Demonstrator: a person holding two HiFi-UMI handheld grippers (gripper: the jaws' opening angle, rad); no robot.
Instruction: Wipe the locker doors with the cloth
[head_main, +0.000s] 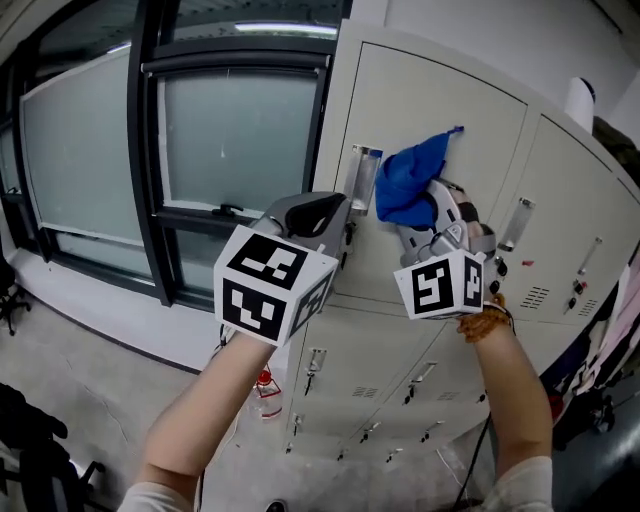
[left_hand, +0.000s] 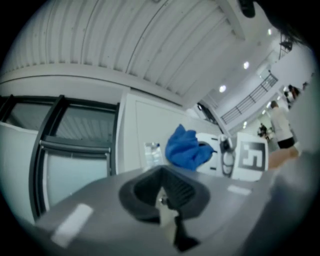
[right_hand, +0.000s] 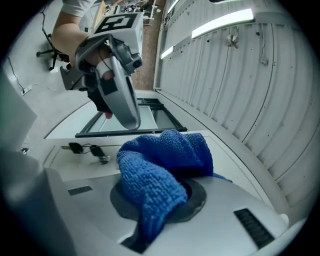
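A blue cloth (head_main: 412, 185) is bunched in my right gripper (head_main: 428, 205), which is shut on it and holds it against an upper cream locker door (head_main: 470, 120). In the right gripper view the cloth (right_hand: 160, 170) spills over the jaws and hides the fingertips. My left gripper (head_main: 312, 214) hovers just left of the cloth, near the locker's left edge, with its dark jaws together and nothing between them. From the left gripper view the cloth (left_hand: 186, 148) lies ahead, beside the right gripper's marker cube (left_hand: 252, 157).
A dark-framed window (head_main: 230, 140) stands left of the lockers. A clear label holder (head_main: 362, 175) sits on the door, and keys (right_hand: 82, 149) hang in a lock. Lower locker doors (head_main: 400, 380) run below. A red-capped bottle (head_main: 265, 390) stands on the floor.
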